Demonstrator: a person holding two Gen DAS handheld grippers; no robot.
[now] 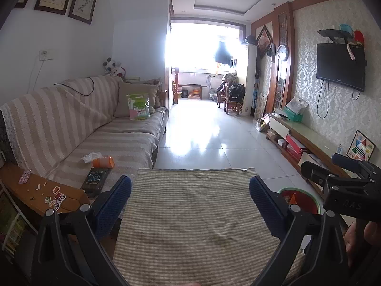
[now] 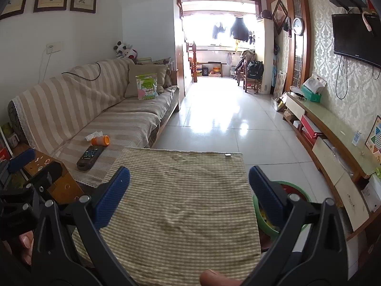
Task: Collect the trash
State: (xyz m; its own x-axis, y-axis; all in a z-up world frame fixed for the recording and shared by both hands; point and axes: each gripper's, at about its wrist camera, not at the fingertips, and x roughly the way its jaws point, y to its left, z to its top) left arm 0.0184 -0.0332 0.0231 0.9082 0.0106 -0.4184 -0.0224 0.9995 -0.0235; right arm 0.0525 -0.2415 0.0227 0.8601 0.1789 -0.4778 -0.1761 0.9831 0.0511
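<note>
Blue, dimpled rubber pads on black plastic struts: left claw (image 1: 190, 197) spread wide and empty, hovering level above the striped cloth surface (image 1: 197, 217), pointing down the room. Right claw (image 2: 189, 190) likewise spread wide, nothing between its pads, held level beside the other over the same surface. Fingertips of a hand (image 2: 25, 245) at the lower left of the right wrist view, on the other tool's handle.

Far left: wooden side table (image 1: 35, 190), glossy, scattered with stickers and a pink blister pack (image 1: 24, 176). Next, sofa (image 1: 71, 124) under a beige-and-cream striped woven cover with a lace edge. On its near seat, well apart from both claws: crumpled white tissue (image 1: 91, 156), touching or just beside an orange plastic bottle (image 1: 103, 162) lying on its side, then a dark flat remote-like device (image 1: 95, 178) close by. Farther along the seat, a green-and-white plastic bag (image 1: 138, 106) propped upright against a beige cushion (image 1: 133, 95).

Centre: surface covered in ribbed green-and-cream striped fabric, slightly wrinkled. Beyond, glossy white floor tiles (image 1: 209, 131) glaring toward a bright balcony.

Right: round green-rimmed bin (image 1: 302, 199) with a red lining on the floor, just beside the surface. Long low wooden cabinet (image 1: 307, 140), patterned wallpaper, wall-mounted black television (image 1: 340, 66).
</note>
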